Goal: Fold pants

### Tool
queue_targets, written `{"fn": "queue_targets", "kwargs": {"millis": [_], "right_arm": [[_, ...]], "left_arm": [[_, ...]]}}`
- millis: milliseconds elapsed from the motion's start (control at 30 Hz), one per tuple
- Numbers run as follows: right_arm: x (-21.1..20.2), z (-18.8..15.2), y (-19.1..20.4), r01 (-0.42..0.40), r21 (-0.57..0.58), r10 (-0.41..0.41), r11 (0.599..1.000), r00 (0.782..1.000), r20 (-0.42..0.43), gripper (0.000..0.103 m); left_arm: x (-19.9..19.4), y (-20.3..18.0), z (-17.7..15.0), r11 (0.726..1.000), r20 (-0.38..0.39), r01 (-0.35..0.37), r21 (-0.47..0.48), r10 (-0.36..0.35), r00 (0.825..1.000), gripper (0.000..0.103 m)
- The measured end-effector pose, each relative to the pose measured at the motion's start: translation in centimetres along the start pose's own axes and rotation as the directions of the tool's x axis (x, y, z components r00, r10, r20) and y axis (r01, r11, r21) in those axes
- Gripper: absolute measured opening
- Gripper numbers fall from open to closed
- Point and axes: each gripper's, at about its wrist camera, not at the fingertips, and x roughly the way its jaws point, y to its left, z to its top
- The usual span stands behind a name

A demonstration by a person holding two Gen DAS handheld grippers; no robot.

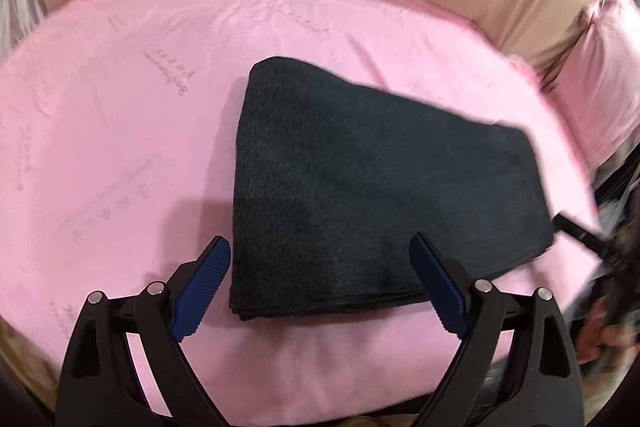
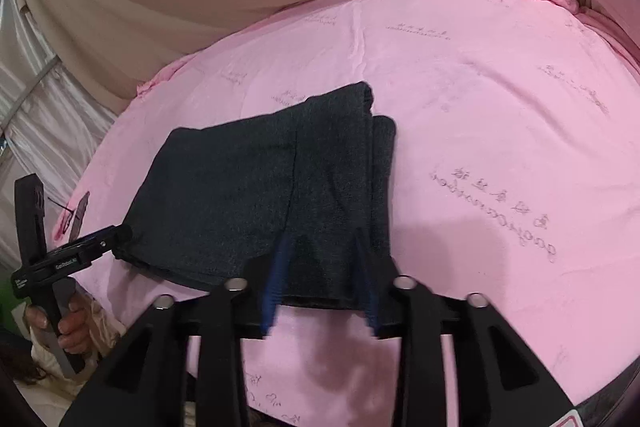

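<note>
The left claw point(image 2: 120, 233) bears a "GenRobot.AI" label; the sheet's point(image 2: 500, 131) print is illegible.

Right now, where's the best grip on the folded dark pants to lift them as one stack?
Grip the near edge of the folded pants, where the stacked layers show. Come in low from the near side with the open left gripper, one finger under the whole stack, one over. The layer ends lie flush there; the rounded far-left corner gives no such edge, probably.

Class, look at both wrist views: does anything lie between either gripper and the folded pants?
Nothing visible does. The folded dark pants lie alone on the pink sheet. The left gripper is open right at their near edge, and the right gripper hovers over their near edge, jaws apart.
</note>
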Motion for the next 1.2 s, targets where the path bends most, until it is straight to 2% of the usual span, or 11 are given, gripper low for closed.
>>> {"fn": "queue_targets", "kwargs": {"millis": [100,233,367,400,667,700,767,800,833,1000,1200], "right_arm": [[0.0,-0.2,-2.1,-0.072,0.065,0.075,0.995,0.996,-0.04,0.081],[2.9,-1.2,-4.1,-0.2,0.202,0.231,0.959,0.962,-0.143,0.081],[4.3,-1.3,-4.2,-0.34,0.26,0.383,0.904,0.914,-0.137,0.087],[4.7,-1.1,-4.1,-0.355,0.273,0.4,0.894,0.907,-0.13,0.087],[8.6,1.7,-1.7,-0.377,0.204,0.402,0.904,0.91,-0.1,0.086],[8.9,1.9,-1.3,-0.368,0.198,0.392,0.909,0.915,-0.099,0.079],[9.2,2.1,-1.1,-0.319,0.187,0.342,0.929,0.934,-0.108,0.054],[8.8,2.3,-1.5,-0.323,0.195,0.347,0.926,0.932,-0.103,0.037],[8.0,2.2,-1.7,-0.346,0.211,0.37,0.914,0.925,-0.084,0.03],[4.4,0.5,-0.6,-0.371,0.2,0.395,0.907,0.914,-0.096,0.026],[4.4,-4.1,-2.2,-0.357,0.302,0.413,0.884,0.898,-0.149,0.03]], "left_arm": [[0.5,3.3,0.8,0.978,-0.039,0.143,-0.15,-0.151,0.988,0.095],[3.1,5.9,0.6,0.93,-0.098,0.218,-0.296,-0.257,0.961,0.095],[3.9,4.4,0.8,0.91,-0.124,0.303,-0.282,-0.348,0.929,0.095],[4.3,4.0,0.9,0.916,-0.13,0.291,-0.275,-0.336,0.933,0.095],[6.6,3.4,3.4,0.896,-0.112,0.35,-0.273,-0.391,0.914,0.094],[6.8,3.4,3.6,0.895,-0.108,0.352,-0.275,-0.392,0.914,0.088],[7.5,3.4,4.0,0.911,-0.121,0.31,-0.271,-0.352,0.928,0.051],[7.6,3.5,4.1,0.925,-0.141,0.258,-0.278,-0.305,0.942,0.022],[7.3,3.9,4.2,0.925,-0.15,0.248,-0.288,-0.3,0.942,0.016],[3.4,4.2,2.8,0.911,-0.164,0.316,-0.267,-0.366,0.916,0.011],[2.4,3.9,-1.3,0.927,-0.265,0.271,-0.26,-0.339,0.903,0.014]]}}
